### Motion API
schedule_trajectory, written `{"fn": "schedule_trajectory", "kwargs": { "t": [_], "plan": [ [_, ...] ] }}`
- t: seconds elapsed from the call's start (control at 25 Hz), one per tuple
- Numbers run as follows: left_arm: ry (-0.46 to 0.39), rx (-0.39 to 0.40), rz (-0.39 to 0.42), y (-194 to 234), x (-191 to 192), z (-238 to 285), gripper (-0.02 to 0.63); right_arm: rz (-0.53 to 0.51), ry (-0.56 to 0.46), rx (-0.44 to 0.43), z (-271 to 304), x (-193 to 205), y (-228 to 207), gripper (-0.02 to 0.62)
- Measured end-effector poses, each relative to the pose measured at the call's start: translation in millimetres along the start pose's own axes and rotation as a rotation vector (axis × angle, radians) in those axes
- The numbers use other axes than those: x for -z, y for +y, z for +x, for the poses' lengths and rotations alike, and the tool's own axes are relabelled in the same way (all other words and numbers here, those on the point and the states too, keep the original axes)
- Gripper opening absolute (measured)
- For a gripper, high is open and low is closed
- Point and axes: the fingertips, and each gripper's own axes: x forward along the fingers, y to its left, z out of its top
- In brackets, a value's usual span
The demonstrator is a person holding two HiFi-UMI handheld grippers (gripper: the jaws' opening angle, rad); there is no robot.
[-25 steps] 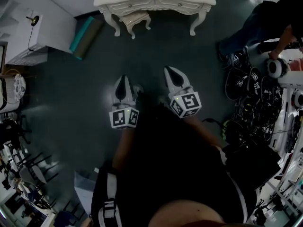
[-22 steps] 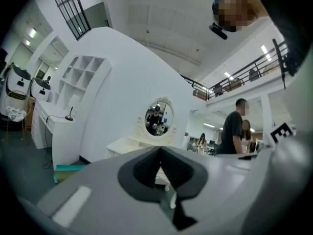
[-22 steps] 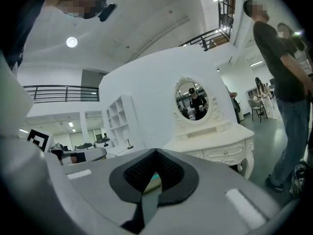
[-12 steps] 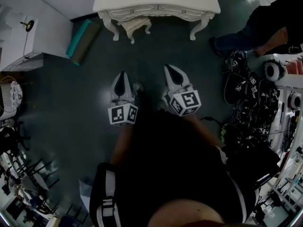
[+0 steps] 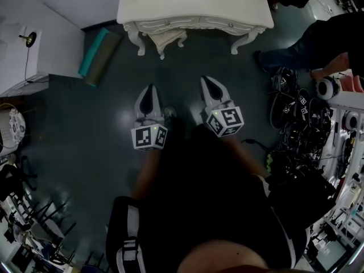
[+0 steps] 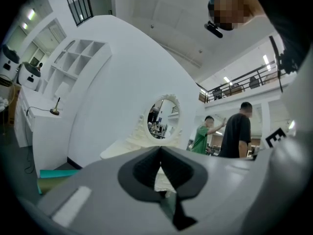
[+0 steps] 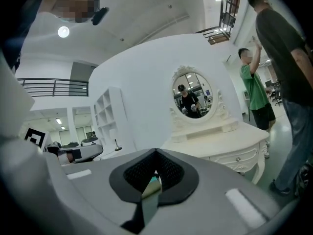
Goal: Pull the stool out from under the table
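Right claw (image 5: 207,82) closed; stool (image 5: 169,37) lengthwise along table (image 5: 193,4).

no words or numbers can be read (the marker cubes (image 5: 149,137) show only square patterns).

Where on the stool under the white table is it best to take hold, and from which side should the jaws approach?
Probably take the stool by its front seat edge or a front leg, coming in low from the open front side of the table. Only that front part shows past the tabletop, which covers the rest from above.
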Motion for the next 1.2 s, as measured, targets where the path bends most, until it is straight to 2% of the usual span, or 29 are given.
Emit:
{"fn": "schedule_trajectory", "kwargs": {
  "t": [0.32,0.72,0.96,1.2],
  "plan": [
    [0.012,-0.011,-0.043,41.5,1.2,48.1,0.006,0.047,0.022,0.014,64.1,9.4,-5.6,-0.002],
    [0.031,-0.064,-0.067,81.7,32.9,125.0,0.006,0.084,0.089,0.02,154.0,40.7,-56.2,-0.002],
    [0.057,-0.079,-0.081,103.4,67.1,172.9,0.006,0.102,0.145,0.007,206.4,76.1,-80.7,-0.002],
    [0.076,-0.096,-0.114,129.1,114.0,211.3,0.006,0.152,0.201,-0.007,259.0,136.8,-105.9,-0.002]
  ]
}}
